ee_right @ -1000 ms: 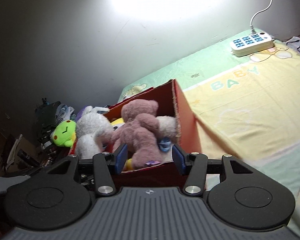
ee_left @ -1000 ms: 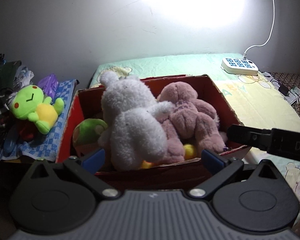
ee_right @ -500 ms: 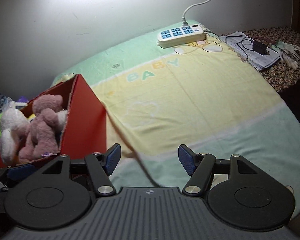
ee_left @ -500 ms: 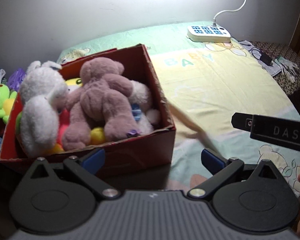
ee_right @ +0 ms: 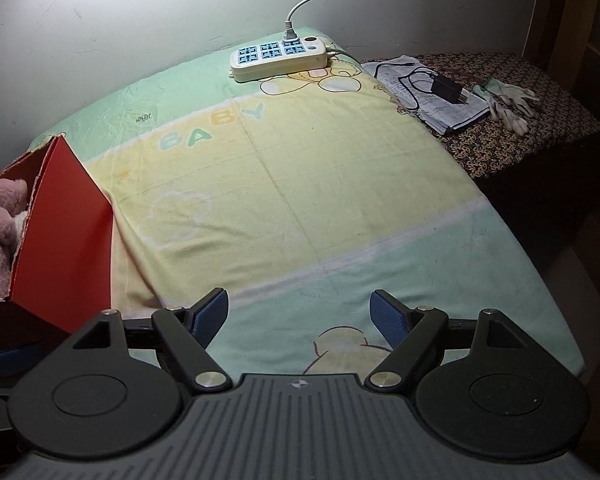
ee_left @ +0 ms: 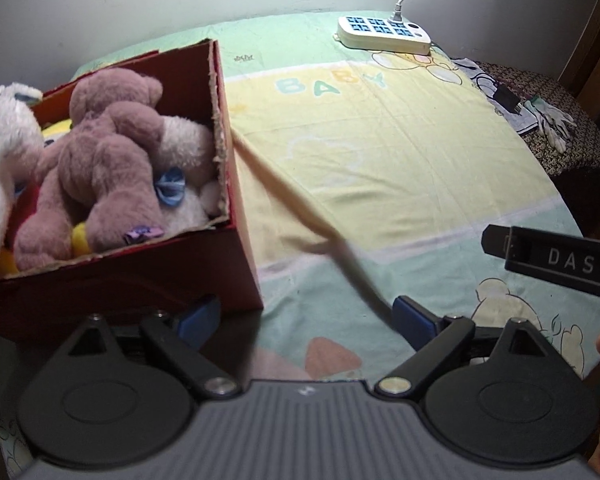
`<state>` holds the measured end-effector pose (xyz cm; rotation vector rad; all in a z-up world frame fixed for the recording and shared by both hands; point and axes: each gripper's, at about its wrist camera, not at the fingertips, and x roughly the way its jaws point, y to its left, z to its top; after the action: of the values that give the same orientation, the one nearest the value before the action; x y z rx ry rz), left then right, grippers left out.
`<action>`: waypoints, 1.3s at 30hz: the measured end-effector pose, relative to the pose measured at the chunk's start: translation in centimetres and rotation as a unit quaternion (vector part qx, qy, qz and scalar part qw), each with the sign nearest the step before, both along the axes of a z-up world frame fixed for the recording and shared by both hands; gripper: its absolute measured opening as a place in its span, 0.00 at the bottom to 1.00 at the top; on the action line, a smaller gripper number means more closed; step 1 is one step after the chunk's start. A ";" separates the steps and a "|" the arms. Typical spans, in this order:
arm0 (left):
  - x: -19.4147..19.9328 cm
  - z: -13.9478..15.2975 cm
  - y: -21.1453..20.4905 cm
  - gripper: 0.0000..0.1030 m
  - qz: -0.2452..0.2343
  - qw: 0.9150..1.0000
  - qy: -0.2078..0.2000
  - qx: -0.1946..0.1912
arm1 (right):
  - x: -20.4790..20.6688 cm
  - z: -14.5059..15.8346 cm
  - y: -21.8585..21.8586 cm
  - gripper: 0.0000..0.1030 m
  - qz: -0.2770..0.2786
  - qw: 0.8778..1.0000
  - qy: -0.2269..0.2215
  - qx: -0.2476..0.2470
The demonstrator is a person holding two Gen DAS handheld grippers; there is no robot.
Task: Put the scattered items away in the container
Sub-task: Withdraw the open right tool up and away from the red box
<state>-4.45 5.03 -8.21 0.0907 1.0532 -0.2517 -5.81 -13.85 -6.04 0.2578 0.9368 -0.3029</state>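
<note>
Fuzzy plush bear (ee_left: pixel 100 152) in a matt cardboard box (ee_left: pixel 236 200).

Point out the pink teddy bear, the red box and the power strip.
pink teddy bear (ee_left: pixel 100 152): left wrist view, on its belly.
red box (ee_left: pixel 236 184): left wrist view, on its right wall.
power strip (ee_right: pixel 278 58): right wrist view, on its socket face.

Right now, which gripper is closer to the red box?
Left. The left gripper has one of its fingers right at the red box near corner, nothing between them. The right gripper sits farther right over the bedsheet, empty.
</note>
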 end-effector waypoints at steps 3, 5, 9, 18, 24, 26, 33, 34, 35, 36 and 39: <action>0.0 0.0 0.2 0.93 0.009 1.000 0.003 -0.016 | 0.8 -0.2 0.0 0.80 0.009 1.000 0.024 0.011; -0.2 0.2 0.2 0.96 0.010 1.000 0.000 -0.025 | 1.0 -0.3 0.1 0.80 0.018 0.999 0.030 0.018; -0.8 0.8 0.5 0.96 0.014 1.000 -0.010 -0.017 | 1.3 -0.3 0.8 0.80 0.035 0.998 0.036 0.025; -0.7 0.9 3.0 0.99 0.046 0.999 0.006 0.005 | 1.7 0.2 3.2 0.79 0.071 0.997 0.030 0.023; -1.0 1.4 4.4 0.99 0.057 0.998 0.004 0.025 | 1.8 0.8 5.2 0.79 0.092 0.995 0.019 0.024; -1.0 1.6 5.0 0.99 0.061 0.998 0.004 0.021 | 1.9 1.0 5.9 0.79 0.096 0.995 0.017 0.021; -1.3 1.8 7.6 0.99 0.079 0.997 0.002 0.023 | 2.1 1.6 8.4 0.79 0.109 0.994 0.000 0.013; -1.3 1.8 8.0 0.99 0.082 0.996 0.001 0.023 | 2.1 1.7 8.8 0.79 0.109 0.994 -0.004 0.010; -1.3 1.9 8.5 0.99 0.085 0.996 -0.001 0.024 | 2.1 1.8 9.2 0.79 0.110 0.994 -0.008 0.008; -1.4 1.9 8.9 0.99 0.088 0.996 -0.002 0.025 | 2.1 2.0 9.6 0.79 0.111 0.994 -0.012 0.007; -1.4 2.1 10.1 0.99 0.096 0.995 -0.006 0.027 | 2.2 2.3 10.8 0.79 0.115 0.993 -0.019 0.006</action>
<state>-5.89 15.17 -6.14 0.0384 1.0496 -0.0482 -3.57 -3.09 -3.75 0.1634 0.9219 -0.0792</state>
